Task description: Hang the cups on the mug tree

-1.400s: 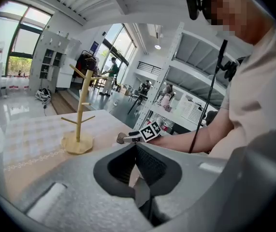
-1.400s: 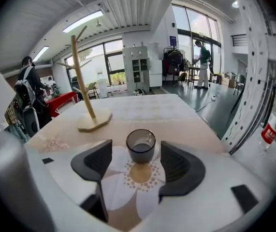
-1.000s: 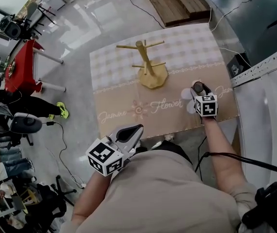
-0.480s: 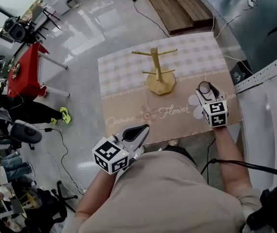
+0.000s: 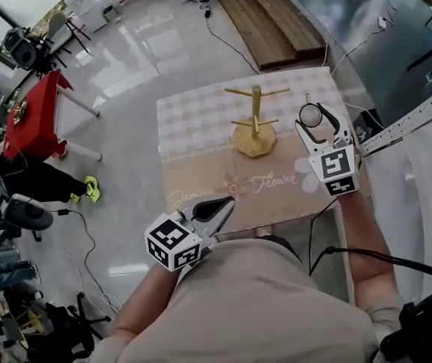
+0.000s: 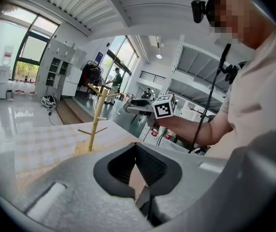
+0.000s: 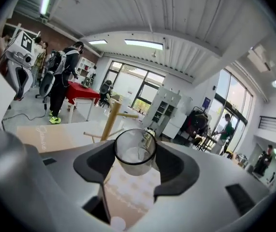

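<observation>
Clearly, right claw (image 5: 312, 118) grips clear cup (image 7: 135, 154) — handle hard to make out; left claw (image 6: 137, 166) closed, empty.

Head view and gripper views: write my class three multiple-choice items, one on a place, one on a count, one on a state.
1. Where is the glass cup? A on the tablecloth; B between the jaws of the right gripper; C on the floor.
2. How many cups hang on the mug tree? A none; B one; C two.
3. The jaws of the left gripper are: A wide apart; B shut on a cup; C shut, empty.
Key: 1 B, that gripper clasps its sides; 2 A, the tree stands bare; 3 C, they meet with nothing between.
</observation>
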The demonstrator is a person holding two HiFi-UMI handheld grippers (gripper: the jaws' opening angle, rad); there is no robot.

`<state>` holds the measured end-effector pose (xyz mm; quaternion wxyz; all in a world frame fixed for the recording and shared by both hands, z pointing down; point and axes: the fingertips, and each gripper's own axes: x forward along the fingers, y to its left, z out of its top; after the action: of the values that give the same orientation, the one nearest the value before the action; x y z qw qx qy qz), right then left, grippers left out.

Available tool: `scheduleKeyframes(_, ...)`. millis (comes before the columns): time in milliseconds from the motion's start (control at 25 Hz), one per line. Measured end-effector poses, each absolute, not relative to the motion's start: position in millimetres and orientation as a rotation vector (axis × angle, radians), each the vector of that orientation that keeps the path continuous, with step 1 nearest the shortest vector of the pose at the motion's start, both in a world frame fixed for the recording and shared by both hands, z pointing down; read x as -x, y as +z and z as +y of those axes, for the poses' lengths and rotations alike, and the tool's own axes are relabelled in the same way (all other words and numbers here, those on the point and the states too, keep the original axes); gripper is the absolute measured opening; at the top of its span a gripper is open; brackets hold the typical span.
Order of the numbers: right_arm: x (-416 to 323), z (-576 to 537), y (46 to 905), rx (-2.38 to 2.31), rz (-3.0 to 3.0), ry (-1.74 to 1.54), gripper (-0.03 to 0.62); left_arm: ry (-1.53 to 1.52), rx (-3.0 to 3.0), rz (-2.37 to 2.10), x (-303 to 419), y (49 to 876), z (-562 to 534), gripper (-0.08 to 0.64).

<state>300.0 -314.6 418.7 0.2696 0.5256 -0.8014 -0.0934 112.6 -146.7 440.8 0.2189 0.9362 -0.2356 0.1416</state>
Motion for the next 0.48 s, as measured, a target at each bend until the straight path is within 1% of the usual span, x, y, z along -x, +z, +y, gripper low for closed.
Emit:
scheduleKeyframes(160,-282.5,-324.7,398.3,-1.372,-2.12,-0.352,0.272,0.369,-2.602,-0.661,-99.6,433.4,-144.7,0.008)
scheduleKeyframes(480,-247.7,-332.9,405.4,-1.263,-2.082,-0.38,0.272,0.335,-2.583,-0.707,-69.4,434.7,-140.6,0.008)
